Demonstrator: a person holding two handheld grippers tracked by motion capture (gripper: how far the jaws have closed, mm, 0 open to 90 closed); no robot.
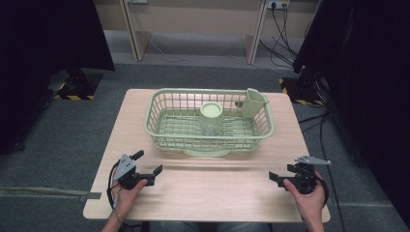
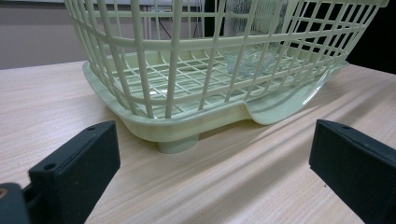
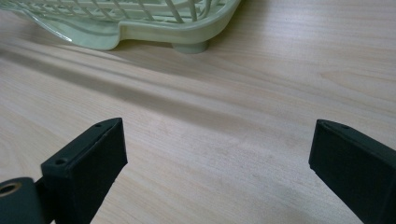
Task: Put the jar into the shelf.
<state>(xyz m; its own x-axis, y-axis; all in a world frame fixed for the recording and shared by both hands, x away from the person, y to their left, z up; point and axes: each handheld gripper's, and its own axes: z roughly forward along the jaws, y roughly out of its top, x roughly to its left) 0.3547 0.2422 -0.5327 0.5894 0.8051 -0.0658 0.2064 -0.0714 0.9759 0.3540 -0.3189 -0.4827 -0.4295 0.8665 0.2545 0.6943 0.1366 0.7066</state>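
Both tools, left tool (image 1: pixel 151 175) and right tool (image 1: pixel 279 179), are released and empty; approach the pale green plastic lattice basket (image 1: pixel 162 126) slowly, level with the wooden worktop (image 1: pixel 208 186).

Black gripper (image 1: pixel 150 175) jaws; grey plates; black cables.

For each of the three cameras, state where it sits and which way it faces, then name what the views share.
High view: fixed above the person's side, facing forward and down on the table; shows both forearms, the left gripper and right gripper, and the basket.
Left gripper view: low on the left gripper, facing the basket and the glass inside; both jaws wide apart.
Right gripper view: on the right gripper, facing the tabletop and the basket's base; jaws apart.
Shared: the basket and table appear in all three.
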